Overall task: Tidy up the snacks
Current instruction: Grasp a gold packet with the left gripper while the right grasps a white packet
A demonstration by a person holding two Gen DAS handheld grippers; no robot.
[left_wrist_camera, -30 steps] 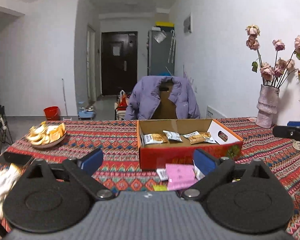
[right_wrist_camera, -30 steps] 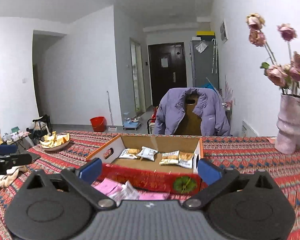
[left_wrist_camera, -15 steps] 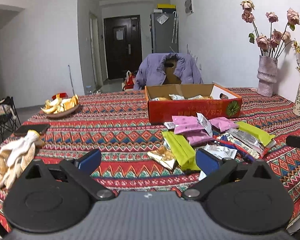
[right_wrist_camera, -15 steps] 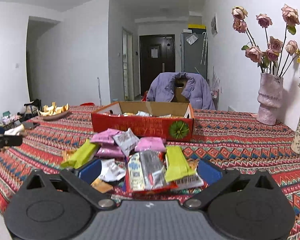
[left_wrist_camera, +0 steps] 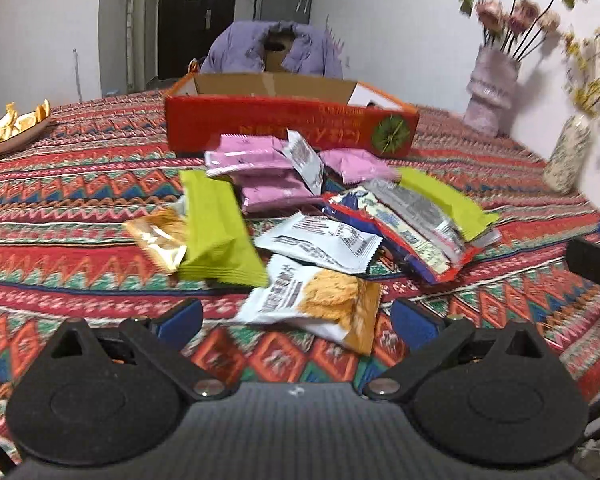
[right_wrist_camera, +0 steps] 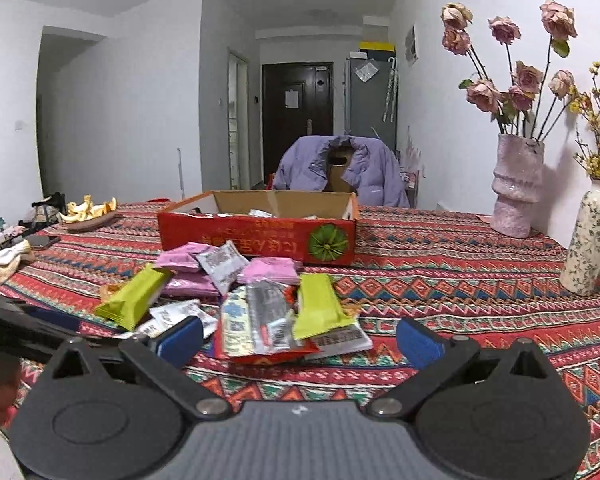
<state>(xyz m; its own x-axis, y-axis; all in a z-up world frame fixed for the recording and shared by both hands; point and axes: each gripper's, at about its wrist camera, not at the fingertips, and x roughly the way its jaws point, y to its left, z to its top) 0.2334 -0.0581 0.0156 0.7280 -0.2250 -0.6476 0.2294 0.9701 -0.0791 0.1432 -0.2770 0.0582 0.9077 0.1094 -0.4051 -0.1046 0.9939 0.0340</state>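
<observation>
- Left tongs (left_wrist_camera: 296,316): released, nothing between the blue pads; they hover low over the near edge of the snack pile, with a white-and-orange cracker packet (left_wrist_camera: 320,298) lying just ahead between the pads.
- Right tongs (right_wrist_camera: 300,334): released, empty; held a little higher, pointed at the right side of the pile, where a red-edged wrapper (right_wrist_camera: 256,328) lies nearest.
- Snack pile on the desk (right_wrist_camera: 440,264), just near of the red cardboard box (right_wrist_camera: 260,236): pink packets (left_wrist_camera: 256,156) closest to the box, two green bars (left one (left_wrist_camera: 216,228), right one (right_wrist_camera: 318,306)), white sachets, a small gold packet (left_wrist_camera: 160,240) at the far left.
- Box is open-topped; from the right view a few packets (right_wrist_camera: 262,213) show above its near wall. Exact count inside cannot be told.
- Judgement: early stage. A small share is boxed; the bulk is loose on the desk. No packet is gripped now.
- Left to do, as judged: pick each loose packet and place it in the box, likely beginning with the near cracker packet.
- Bystanders: plate of peels (left_wrist_camera: 8,128) far left, pink vase (right_wrist_camera: 518,188) far right; neither is in the way.
</observation>
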